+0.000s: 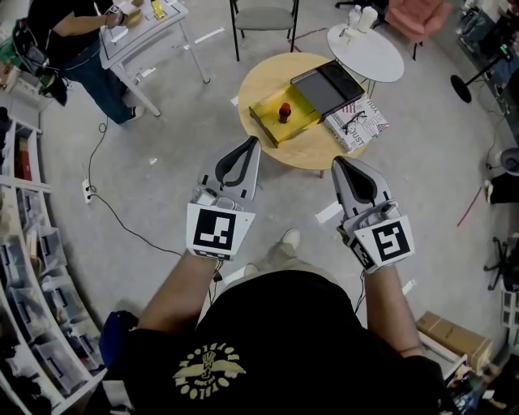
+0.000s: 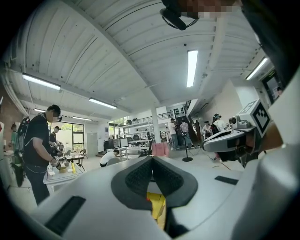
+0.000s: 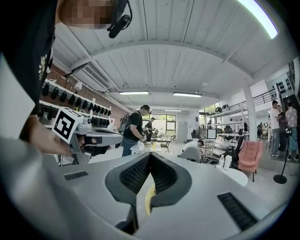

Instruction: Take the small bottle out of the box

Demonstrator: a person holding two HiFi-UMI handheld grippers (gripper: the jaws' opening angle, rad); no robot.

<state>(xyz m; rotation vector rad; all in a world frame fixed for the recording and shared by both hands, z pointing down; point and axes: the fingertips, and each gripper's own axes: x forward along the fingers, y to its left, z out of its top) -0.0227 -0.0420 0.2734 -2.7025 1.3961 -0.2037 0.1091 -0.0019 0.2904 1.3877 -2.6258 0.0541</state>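
A small red bottle (image 1: 285,112) stands upright in an open yellow box (image 1: 284,115) on a round wooden table (image 1: 268,144), seen in the head view. My left gripper (image 1: 254,141) is held out short of the table's near left edge, shut and empty. To its right my right gripper (image 1: 336,161) is held level with it, also shut with nothing between its jaws. Both are well apart from the box. In the left gripper view (image 2: 151,160) a strip of yellow box (image 2: 157,206) shows below the closed jaws. The right gripper view (image 3: 149,156) shows tips touching.
A dark flat case (image 1: 328,85) and a printed magazine (image 1: 357,123) lie on the round table beside the box. A white oval table (image 1: 366,50) and a chair (image 1: 263,18) stand behind. A person (image 1: 81,49) works at a desk far left. Shelves (image 1: 28,267) line the left.
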